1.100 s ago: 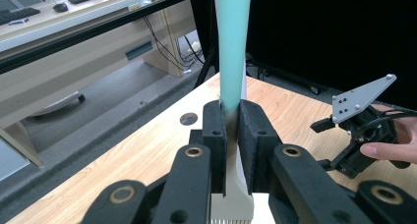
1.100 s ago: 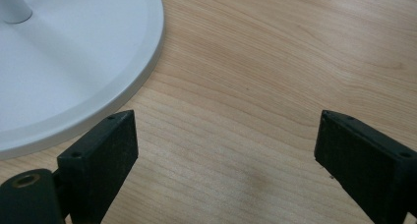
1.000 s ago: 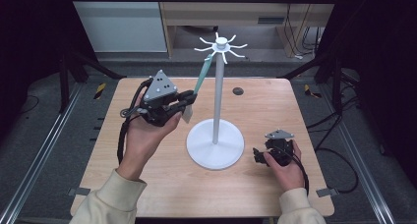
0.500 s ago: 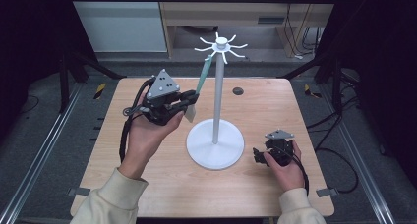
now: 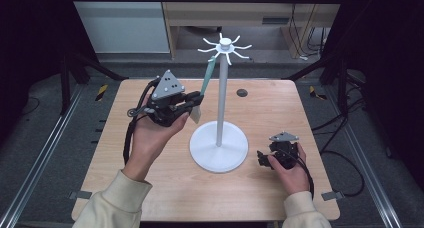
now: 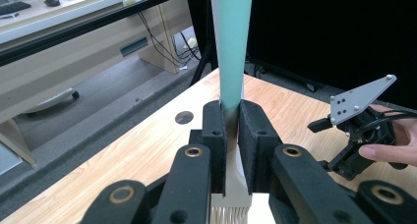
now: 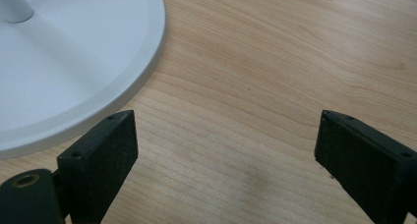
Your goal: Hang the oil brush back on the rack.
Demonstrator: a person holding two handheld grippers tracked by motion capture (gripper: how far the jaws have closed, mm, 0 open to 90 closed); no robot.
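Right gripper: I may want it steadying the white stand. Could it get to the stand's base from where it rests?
Probably yes. The right gripper rests open on the table just beside the stand's base, with bare wood between them.

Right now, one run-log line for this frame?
left gripper: shut on teal-handled brush, raised beside white hook stand | right gripper: open, low over table near stand base | brush not yet hung

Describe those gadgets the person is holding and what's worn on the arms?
Each hand holds a black gripper with two flat black jaws: the left gripper and the right gripper. Each carries a grey three-cornered plate on top and trails a black cable. The sleeves are cream.
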